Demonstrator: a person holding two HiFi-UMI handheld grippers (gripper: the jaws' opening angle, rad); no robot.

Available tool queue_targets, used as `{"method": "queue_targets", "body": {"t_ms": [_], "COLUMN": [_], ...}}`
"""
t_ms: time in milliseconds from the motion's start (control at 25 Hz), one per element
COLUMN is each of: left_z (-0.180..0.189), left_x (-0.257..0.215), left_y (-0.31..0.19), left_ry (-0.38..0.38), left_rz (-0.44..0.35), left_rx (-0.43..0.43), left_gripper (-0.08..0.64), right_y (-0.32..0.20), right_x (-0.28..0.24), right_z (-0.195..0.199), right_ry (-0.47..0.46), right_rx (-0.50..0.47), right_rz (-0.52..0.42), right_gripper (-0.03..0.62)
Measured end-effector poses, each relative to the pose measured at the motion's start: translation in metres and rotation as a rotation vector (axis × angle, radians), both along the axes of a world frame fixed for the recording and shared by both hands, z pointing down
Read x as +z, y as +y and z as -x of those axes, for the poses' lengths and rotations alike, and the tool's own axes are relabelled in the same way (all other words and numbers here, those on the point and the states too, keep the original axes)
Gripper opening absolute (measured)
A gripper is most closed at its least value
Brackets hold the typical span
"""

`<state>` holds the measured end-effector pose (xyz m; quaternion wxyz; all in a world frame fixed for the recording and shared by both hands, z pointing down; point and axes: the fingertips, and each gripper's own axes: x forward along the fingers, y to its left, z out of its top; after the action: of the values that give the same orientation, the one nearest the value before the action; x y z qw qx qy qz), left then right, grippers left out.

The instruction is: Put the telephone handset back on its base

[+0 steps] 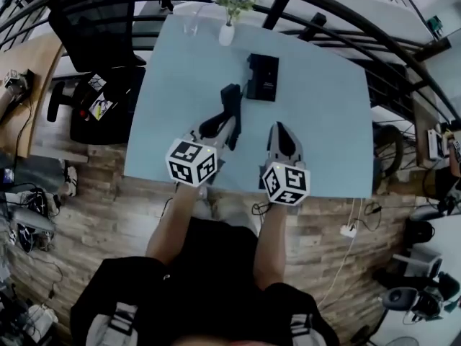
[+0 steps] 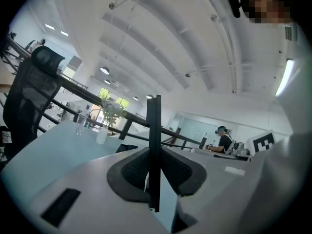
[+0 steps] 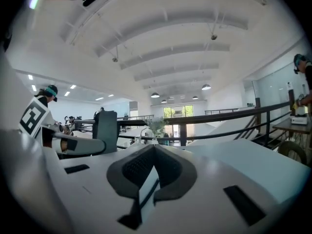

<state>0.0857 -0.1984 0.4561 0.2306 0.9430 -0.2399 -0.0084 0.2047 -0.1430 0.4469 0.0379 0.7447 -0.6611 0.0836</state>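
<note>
The black telephone base (image 1: 261,78) lies on the light blue table (image 1: 324,121), toward the far middle. My left gripper (image 1: 222,123) is shut on the black handset (image 1: 230,103), which sticks out ahead of the jaws, just near-left of the base. In the left gripper view the handset (image 2: 154,130) stands edge-on between the pads (image 2: 131,172), with the base (image 2: 126,148) beyond it. My right gripper (image 1: 278,130) hovers over the table right of the handset, shut with nothing in it. Its jaws (image 3: 154,149) meet at the tips, and the handset (image 3: 106,126) shows to their left.
A white vase with flowers (image 1: 227,29) and a clear glass (image 1: 191,24) stand at the table's far edge. A black office chair (image 1: 94,27) sits off the left side. A dark railing (image 1: 346,20) runs behind the table. A person (image 2: 225,141) works farther off.
</note>
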Motion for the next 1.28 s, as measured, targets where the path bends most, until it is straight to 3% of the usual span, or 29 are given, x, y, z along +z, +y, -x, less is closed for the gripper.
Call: {"method": "queue_targets", "body": {"t_ms": [160, 440, 760, 1280], "left_z": [-0.018, -0.037, -0.084, -0.159], "left_x": [0.004, 0.035, 0.075, 0.128], "left_y": [-0.021, -0.046, -0.078, -0.158], "left_ry": [-0.002, -0.001, 0.073, 0.115], "left_rz": [0.017, 0.098, 0.263, 0.355], "left_rx": [0.044, 0.082, 0.22, 0.355], "left_gripper": [0.066, 0.066, 0.066, 0.066], "right_y": [-0.027, -0.059, -0.057, -0.066], "right_x": [-0.004, 0.04, 0.067, 0.097], "right_z": [-0.033, -0.025, -0.065, -0.116], "right_ry": [-0.048, -0.084, -0.136, -0.139], "right_rx": [0.03, -0.069, -0.073, -0.042], "right_rz": [-0.011, 0.079, 0.145, 0.241], "right_gripper": [-0.006, -0.006, -0.006, -0.006]}}
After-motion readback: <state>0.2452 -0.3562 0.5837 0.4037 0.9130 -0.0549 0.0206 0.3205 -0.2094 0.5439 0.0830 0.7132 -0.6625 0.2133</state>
